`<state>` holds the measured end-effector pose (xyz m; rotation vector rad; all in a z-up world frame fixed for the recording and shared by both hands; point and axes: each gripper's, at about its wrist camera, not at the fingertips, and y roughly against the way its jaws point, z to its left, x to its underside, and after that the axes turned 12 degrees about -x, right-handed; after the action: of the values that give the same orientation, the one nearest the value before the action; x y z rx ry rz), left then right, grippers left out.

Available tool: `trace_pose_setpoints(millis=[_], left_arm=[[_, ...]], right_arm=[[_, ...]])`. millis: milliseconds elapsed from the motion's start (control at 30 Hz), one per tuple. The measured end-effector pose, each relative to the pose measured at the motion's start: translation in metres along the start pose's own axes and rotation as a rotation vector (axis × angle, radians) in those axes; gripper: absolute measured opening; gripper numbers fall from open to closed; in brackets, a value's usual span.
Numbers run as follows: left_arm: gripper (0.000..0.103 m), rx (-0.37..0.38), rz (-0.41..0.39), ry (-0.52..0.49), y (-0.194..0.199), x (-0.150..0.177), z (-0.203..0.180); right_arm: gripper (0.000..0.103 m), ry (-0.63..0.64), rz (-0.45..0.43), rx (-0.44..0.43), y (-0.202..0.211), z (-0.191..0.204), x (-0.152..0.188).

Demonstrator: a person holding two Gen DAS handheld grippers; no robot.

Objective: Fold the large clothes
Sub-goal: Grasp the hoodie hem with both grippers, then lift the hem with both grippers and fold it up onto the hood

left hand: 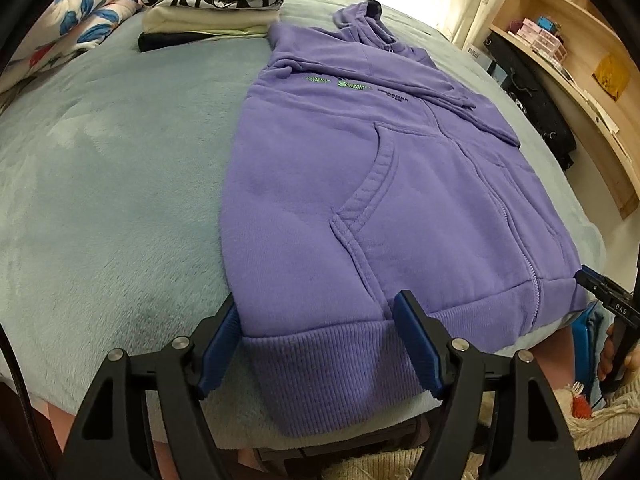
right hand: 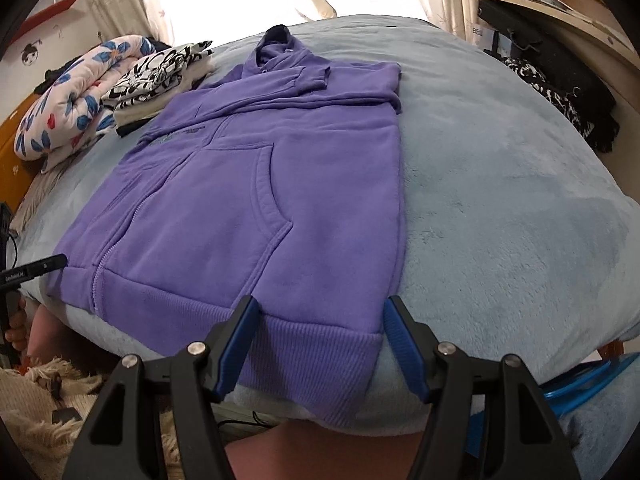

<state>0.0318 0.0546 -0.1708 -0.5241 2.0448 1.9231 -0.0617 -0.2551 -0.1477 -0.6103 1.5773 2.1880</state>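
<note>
Lying flat on a pale blue plush bed cover (left hand: pixel 100 168), zip side up: a purple hoodie (left hand: pixel 360 184), sleeves already folded across the chest, hood pointing toward the far window and ribbed hem (left hand: pixel 320 360) hanging just over the near edge of the bed. Running straight away from both tools, the long axis, hem nearest and hood farthest.

Straddling the hem's left corner, spread wide: the left gripper (left hand: pixel 320 344), one blue pad just outside the side edge, the other over the ribbing, neither visibly pressing the cloth. Mirroring it at the right corner: the right gripper (right hand: pixel 320 344), likewise spread, cloth between the pads but not pinched. Each hand nearest its own corner, so apparently setting up a two-corner grab and a lift of the hem up toward the hood.

Sitting close by the hoodie's far left shoulder: a stack of folded clothes (left hand: pixel 208 4), with a floral quilt (left hand: pixel 80 24) beyond, leaving little spare room on that side. Stretching wide and bare to the right, more blue cover. Crowding the right of the bed but well apart from the garment: wooden shelving (left hand: pixel 568 40) and a dark bag (right hand: pixel 560 80).
</note>
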Motion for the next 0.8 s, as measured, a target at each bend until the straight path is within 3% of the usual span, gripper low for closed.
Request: trace_pose_setpoints(millis=[433,500,567,633,800], left_arm=[[0.078,0.083,-0.005,0.037,-0.013,0.006,0.004],[0.063,0.093,-0.018,0.031,-0.011,0.007,0.001],[0.031,0.112,-0.028,0.029,-0.008,0.008,-0.002],[0.024,0.131,-0.030,0.046,-0.005,0.009,-0.005],[0.020,0.136,-0.051,0.077,0.004,0.001,-0.010]], right_arm=[[0.065,-0.021,0.047,-0.095,-0.010,-0.007,0.019],[0.051,-0.029,0.042,-0.120,-0.008,-0.007,0.020],[0.027,-0.074,0.024,-0.170,-0.003,-0.014,0.018],[0.019,-0.110,0.013,-0.210,-0.001,-0.018,0.018],[0.013,-0.125,0.008,-0.188,-0.001,-0.012,0.015]])
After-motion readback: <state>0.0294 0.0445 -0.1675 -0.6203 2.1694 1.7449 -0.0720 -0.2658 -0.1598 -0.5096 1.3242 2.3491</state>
